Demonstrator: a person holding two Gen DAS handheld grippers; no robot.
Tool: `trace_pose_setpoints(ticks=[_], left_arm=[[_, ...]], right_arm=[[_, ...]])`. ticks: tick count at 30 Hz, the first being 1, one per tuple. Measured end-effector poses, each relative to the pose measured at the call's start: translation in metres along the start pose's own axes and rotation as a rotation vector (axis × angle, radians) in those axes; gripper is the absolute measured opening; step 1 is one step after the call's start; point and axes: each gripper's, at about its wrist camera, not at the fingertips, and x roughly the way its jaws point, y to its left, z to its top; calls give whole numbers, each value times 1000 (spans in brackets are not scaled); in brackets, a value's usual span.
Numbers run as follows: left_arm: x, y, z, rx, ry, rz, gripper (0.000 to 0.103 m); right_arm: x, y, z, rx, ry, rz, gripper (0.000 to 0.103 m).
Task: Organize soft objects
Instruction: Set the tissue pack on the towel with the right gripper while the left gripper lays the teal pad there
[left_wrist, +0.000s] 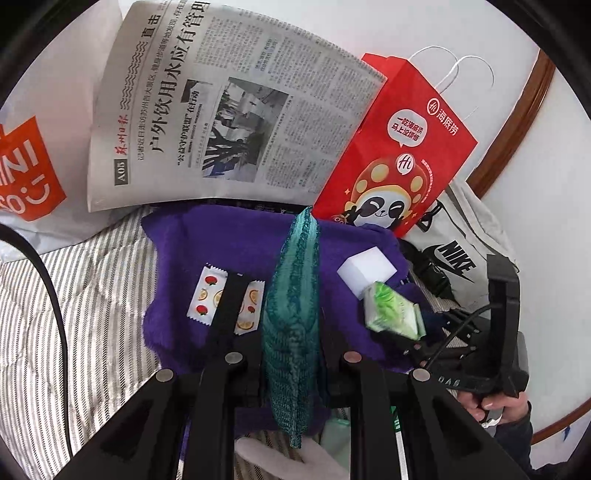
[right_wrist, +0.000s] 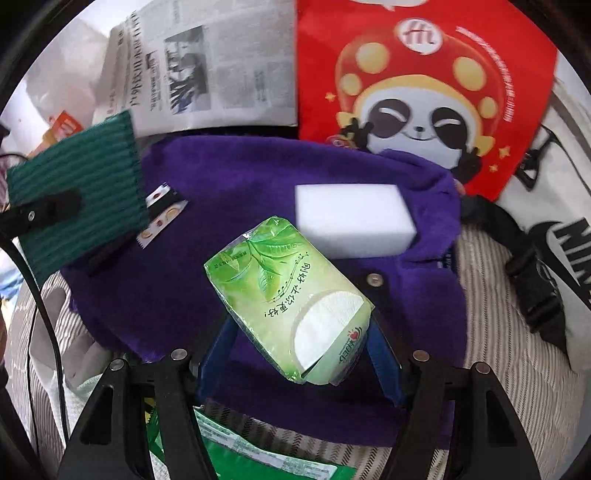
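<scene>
Soft objects are gathered on the purple towel (right_wrist: 258, 177), which lies spread over a striped bedcover (left_wrist: 92, 277), and we carry two more of them toward it. Our left gripper (left_wrist: 291, 295) is closed on a green knitted cloth (left_wrist: 293, 295); the cloth hangs as a narrow strip between the jaws, so the jaws stand nearly together. In the right wrist view the same cloth shows at ten o'clock, flat and wide, held above the towel's left edge. Our right gripper (right_wrist: 299, 314) clamps a green tissue pack (right_wrist: 291, 299) across its width, so its jaws stay rather wide; the pack lies tilted, its opened white end toward four o'clock. Already on the towel we see a white sponge block (right_wrist: 354, 221) at one o'clock from the pack, just beside it in the picture, and a small fruit-print sachet (left_wrist: 207, 295) at nine o'clock from the knitted cloth, partly behind a left finger. We judge that the towel serves as the collecting place, and that both held things are about to be set down there. At twelve o'clock, behind the towel, a newspaper (left_wrist: 229, 110) and a red paper bag (left_wrist: 399, 147) lean upright, and a Nike bag (left_wrist: 458, 258) rests at three o'clock.
</scene>
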Motion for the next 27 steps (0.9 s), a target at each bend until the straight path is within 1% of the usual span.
trace_pose_setpoints(ticks=[2, 5, 8, 14, 17, 18, 19, 20, 22, 27], left_arm=[[2, -1, 0, 5, 1, -4, 18], [7, -3, 1, 8, 5, -2, 18], [11, -1, 0, 3, 7, -5, 18], [25, 0, -1, -20, 30, -40, 18], [35, 1, 0, -27, 29, -17, 18], [39, 2, 1, -41, 35, -27, 18], [42, 3, 2, -49, 39, -35, 18], [46, 3, 2, -55, 38, -37, 18], [52, 2, 2, -53, 38, -35, 18], [66, -1, -1, -60, 43, -36, 18]], right_arm=[[7, 0, 1, -1, 26, 13, 68], [15, -2, 1, 2, 44, 0, 68], [17, -2, 0, -5, 37, 0, 69], [16, 3, -4, -12, 25, 2, 70], [13, 3, -3, 4, 22, 20, 71], [11, 2, -3, 4, 19, 22, 71], [9, 2, -4, 4, 15, 23, 73], [8, 1, -2, 6, 7, 19, 78], [4, 0, -2, 10, -13, 19, 85], [-6, 3, -3, 12, -38, 20, 85]])
